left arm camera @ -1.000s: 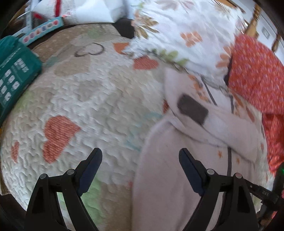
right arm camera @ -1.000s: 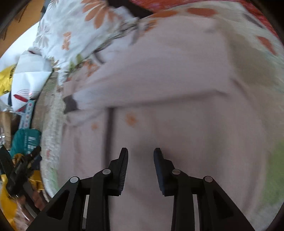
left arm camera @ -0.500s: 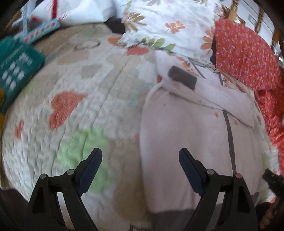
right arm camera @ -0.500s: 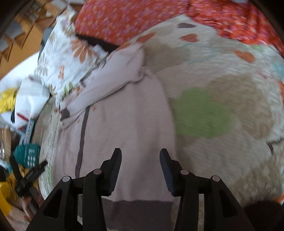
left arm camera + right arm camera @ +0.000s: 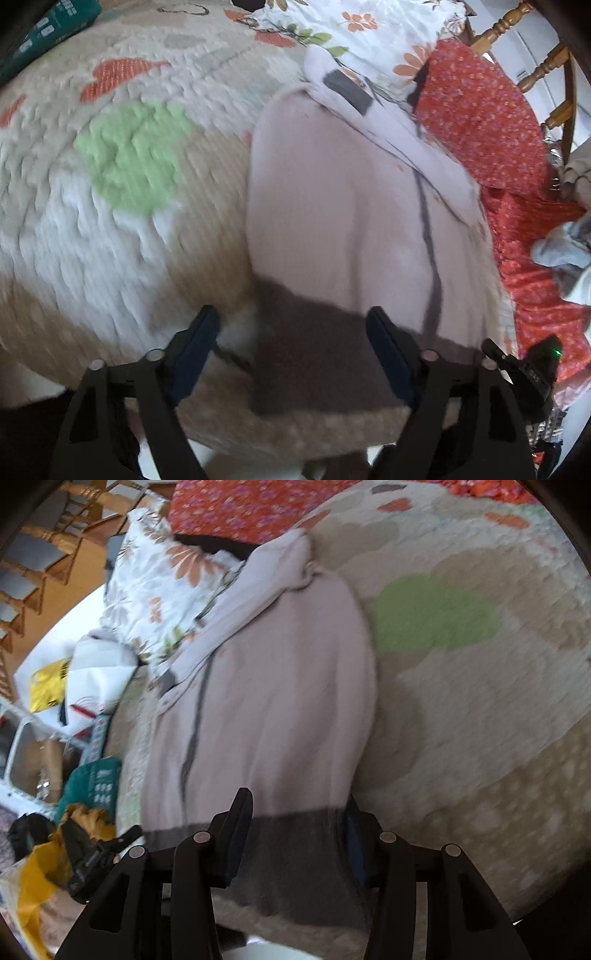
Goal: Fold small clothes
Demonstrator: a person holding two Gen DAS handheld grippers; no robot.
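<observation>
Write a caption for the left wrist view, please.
Open left gripper poised over the grey hem of a pale pink garment on a quilt.

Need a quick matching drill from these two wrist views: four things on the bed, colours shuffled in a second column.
Column 1:
1. garment
2. hem band
3. pillow
4. sheet

Column 2:
A. red with small flowers
B. dark grey
C. pale pink
D. white with orange flowers

Pairs: 1-C, 2-B, 3-D, 4-A
</observation>
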